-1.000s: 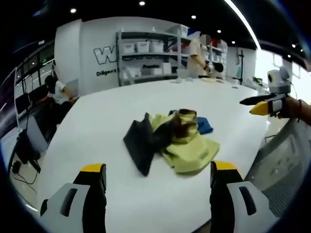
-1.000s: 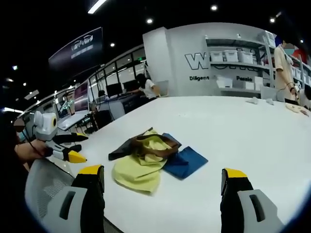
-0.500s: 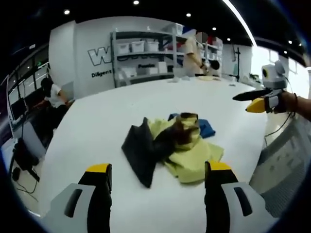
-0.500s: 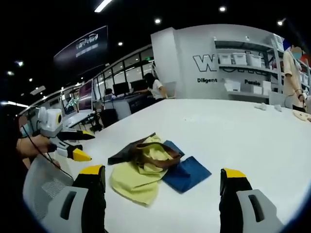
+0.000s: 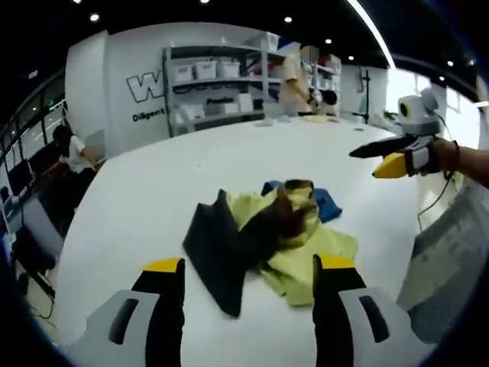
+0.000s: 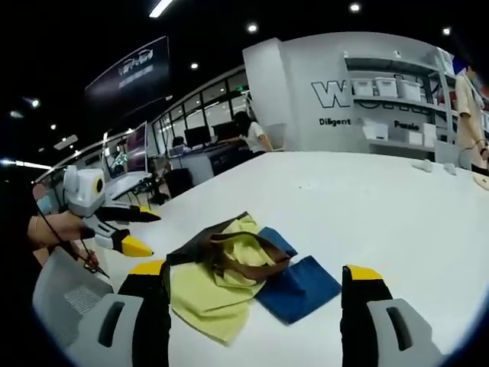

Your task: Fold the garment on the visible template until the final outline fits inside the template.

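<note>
in the left gripper view a seated person (image 5: 71,150) is off at the far left, past the edge of the white desk (image 5: 153,199). the left gripper (image 5: 248,269) hovers with its fingers spread wide, holding nothing, just short of the crumpled garment (image 5: 263,233), a heap of black, yellow and brown cloth lying on the desk over a blue template (image 5: 325,202). further right the right gripper (image 5: 382,157) is held above the desk edge, fingers apart and empty. in the right gripper view the template (image 6: 298,283) pokes out beside the heap.
</note>
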`<state>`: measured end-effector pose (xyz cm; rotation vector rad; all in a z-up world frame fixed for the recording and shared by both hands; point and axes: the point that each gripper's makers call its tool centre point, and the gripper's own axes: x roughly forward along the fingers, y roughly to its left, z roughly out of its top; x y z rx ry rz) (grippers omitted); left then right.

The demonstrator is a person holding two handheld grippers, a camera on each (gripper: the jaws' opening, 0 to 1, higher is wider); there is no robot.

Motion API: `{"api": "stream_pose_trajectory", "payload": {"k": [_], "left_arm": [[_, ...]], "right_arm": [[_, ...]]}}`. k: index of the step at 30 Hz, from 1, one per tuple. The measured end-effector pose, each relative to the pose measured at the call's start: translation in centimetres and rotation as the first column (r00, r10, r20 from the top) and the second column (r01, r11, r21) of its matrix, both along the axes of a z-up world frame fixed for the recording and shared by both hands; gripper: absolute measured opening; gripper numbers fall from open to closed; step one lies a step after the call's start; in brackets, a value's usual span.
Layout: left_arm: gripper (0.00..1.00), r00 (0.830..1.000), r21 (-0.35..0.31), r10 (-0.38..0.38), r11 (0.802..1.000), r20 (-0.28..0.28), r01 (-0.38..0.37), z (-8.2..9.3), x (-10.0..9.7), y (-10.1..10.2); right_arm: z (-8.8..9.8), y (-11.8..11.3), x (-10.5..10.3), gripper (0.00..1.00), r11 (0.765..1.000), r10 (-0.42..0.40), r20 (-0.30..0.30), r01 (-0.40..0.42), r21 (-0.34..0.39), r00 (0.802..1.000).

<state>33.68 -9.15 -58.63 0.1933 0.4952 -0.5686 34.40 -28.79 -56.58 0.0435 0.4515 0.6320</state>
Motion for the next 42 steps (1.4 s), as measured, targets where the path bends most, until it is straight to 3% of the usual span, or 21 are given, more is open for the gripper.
{"api": "stream_pose_trajectory", "payload": {"k": [14, 20, 23, 27, 34, 42], "left_arm": [[0.41, 0.996, 0.050, -0.084, 0.995, -0.033, 0.086, -2.4, 1.7, -2.3], [0.30, 0.994, 0.040, -0.090, 0.995, -0.067, 0.093, -3.6, 2.2, -2.8], [0.29, 0.992, 0.029, -0.097, 0.995, -0.077, 0.099, -3.9, 2.5, -3.2], [0.23, 0.989, 0.011, -0.118, 0.993, -0.086, 0.120, -4.1, 2.6, -3.9], [0.16, 0.985, 0.043, -0.141, 0.988, -0.101, 0.145, -5.1, 3.1, -4.4], [0.04, 0.982, 0.070, -0.153, 0.984, -0.113, 0.162, -5.9, 3.3, -4.6]], "right_arm": [[-2.6, 0.6, 2.0, 0.79, 0.998, 0.050, -0.029, -0.051, -0.030, 0.998], [-4.1, 0.9, 2.4, 0.68, 0.994, 0.088, -0.031, -0.090, -0.068, 0.996], [-4.6, 1.1, 2.7, 0.64, 0.992, 0.103, -0.028, -0.105, -0.072, 0.994], [-5.7, 1.1, 3.2, 0.54, 0.982, 0.135, -0.016, -0.136, -0.128, 0.991], [-6.7, 0.9, 4.1, 0.38, 0.972, 0.163, 0.005, -0.159, -0.174, 0.987], [-8.6, 0.9, 4.2, 0.28, 0.957, 0.194, -0.045, -0.199, -0.213, 0.980]]}}
